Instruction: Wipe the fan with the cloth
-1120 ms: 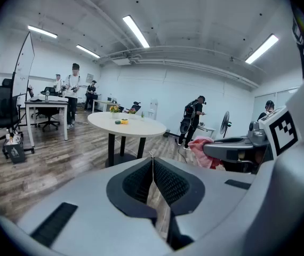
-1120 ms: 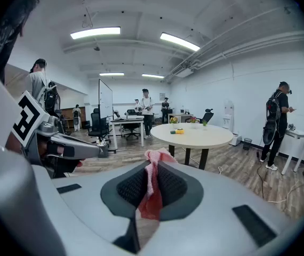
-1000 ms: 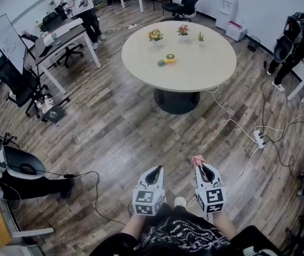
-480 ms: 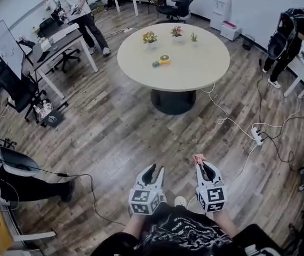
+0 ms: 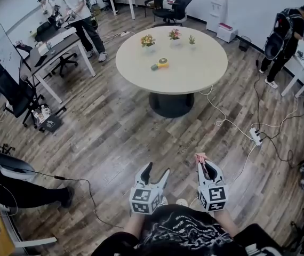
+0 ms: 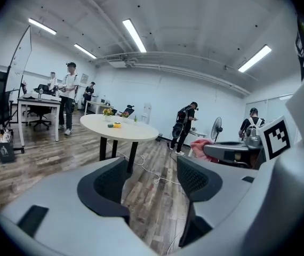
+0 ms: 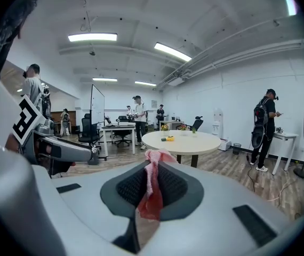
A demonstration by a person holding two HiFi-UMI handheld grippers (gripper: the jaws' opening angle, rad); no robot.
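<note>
Here, the crumpled pink-red cloth (image 7: 152, 190) is clamped between the closed jaws of the right hand-held gripper (image 7: 151, 183). One end is bunched above the jaw tips and the rest is hung down between the pads. The left hand-held gripper (image 6: 154, 175) is held just beside the right one. Its jaws have just been opening and are now spread wide, and only the wooden plank floor (image 6: 152, 201) is seen between them. The small yellow and green fan (image 5: 161, 64) is laid on the round beige table (image 5: 194, 81), ahead of and well apart from both hand-held grippers, so the cloth is kept far from it
</note>
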